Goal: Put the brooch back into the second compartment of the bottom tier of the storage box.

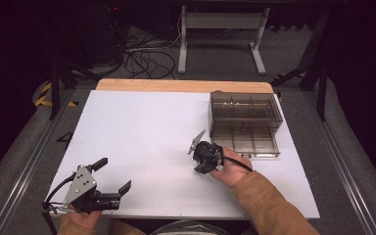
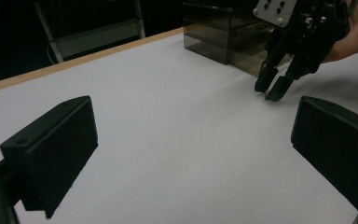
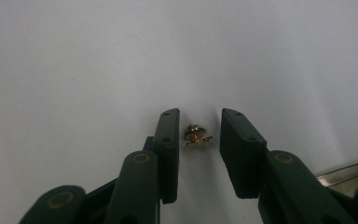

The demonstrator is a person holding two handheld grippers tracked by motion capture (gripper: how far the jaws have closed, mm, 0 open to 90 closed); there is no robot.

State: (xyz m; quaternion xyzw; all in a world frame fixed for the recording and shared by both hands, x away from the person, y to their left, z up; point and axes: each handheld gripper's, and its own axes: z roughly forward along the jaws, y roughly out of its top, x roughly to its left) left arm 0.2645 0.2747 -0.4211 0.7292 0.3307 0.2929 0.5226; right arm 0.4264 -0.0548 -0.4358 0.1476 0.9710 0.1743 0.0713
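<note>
Your right gripper [image 3: 198, 135] already straddles the thing that matters: a small gold piece [image 3: 195, 134] lying on the white table [image 3: 74, 70], just below the centre of the right gripper view. It sits in the gap between the two jaws, a little closer to the left-hand jaw in that view, and touches neither as far as you can see. The jaws stand narrow but not closed, with daylight on both sides of the piece.

The piece looks like a round knob with a thin prong running off toward the right and slightly down in that view. So its long axis lies roughly across the gap, jaw to jaw, not along the jaws. It is too small to say more about its shape. If you close, expect to bear on its ends, and the prong end may skid or pivot; centre a touch leftward first.

In the high view your right gripper [image 1: 206, 157] tips down at the table just right of centre, near the brown drawer box [image 1: 245, 122]. Your left gripper [image 1: 112, 176] rests well apart at lower left, jaws spread wide and empty, so the right hand is plainly the nearer.
</note>
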